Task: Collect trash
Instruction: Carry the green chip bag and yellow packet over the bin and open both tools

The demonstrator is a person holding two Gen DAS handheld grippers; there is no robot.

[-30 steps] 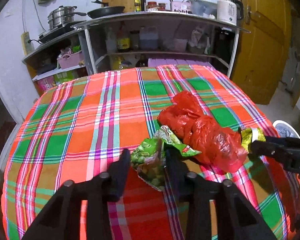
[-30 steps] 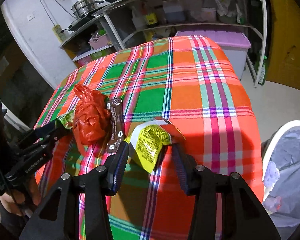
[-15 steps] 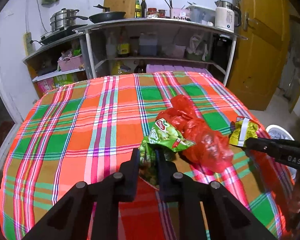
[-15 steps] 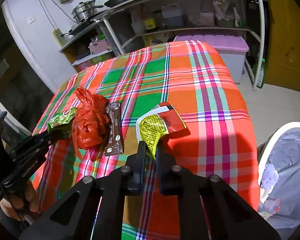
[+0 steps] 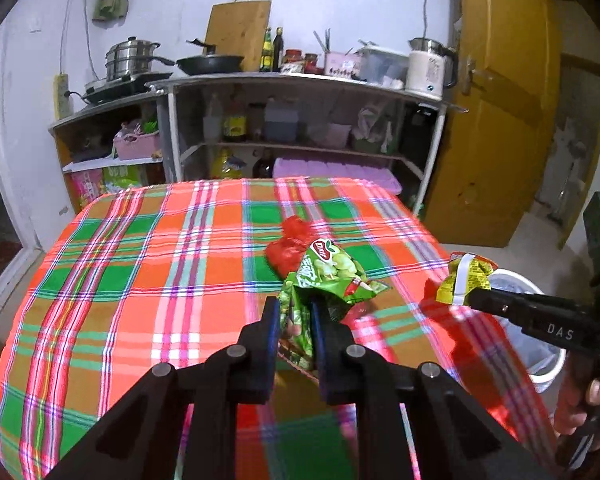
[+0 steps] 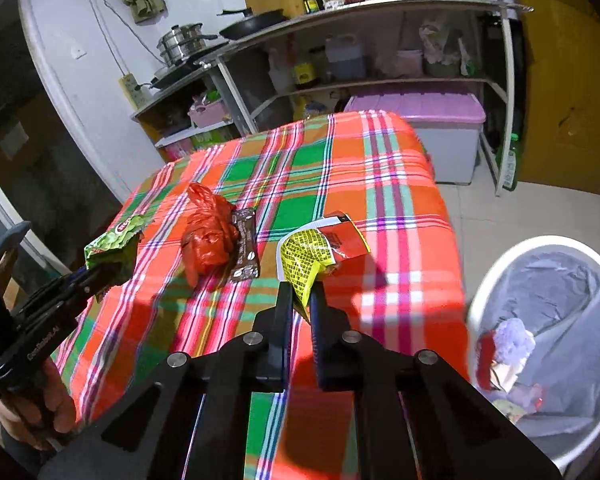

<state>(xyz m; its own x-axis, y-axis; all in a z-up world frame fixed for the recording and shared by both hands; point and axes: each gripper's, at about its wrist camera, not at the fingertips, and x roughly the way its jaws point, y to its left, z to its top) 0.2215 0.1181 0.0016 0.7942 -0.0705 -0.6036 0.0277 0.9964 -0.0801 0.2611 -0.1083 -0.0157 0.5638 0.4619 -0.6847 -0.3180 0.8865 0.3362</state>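
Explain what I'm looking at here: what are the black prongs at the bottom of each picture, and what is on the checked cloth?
No robot here: a person carries a two-finger gripper in each hand, each with a fisheye camera looking along its fingers. One picture is the left gripper's view; it is shut on a green snack bag. The other is the right gripper's view; it is shut on a yellow and red wrapper. On the plaid tablecloth lie a crumpled red plastic bag and a brown wrapper beside it. A white bin lined with a grey bag stands on the floor by the table.
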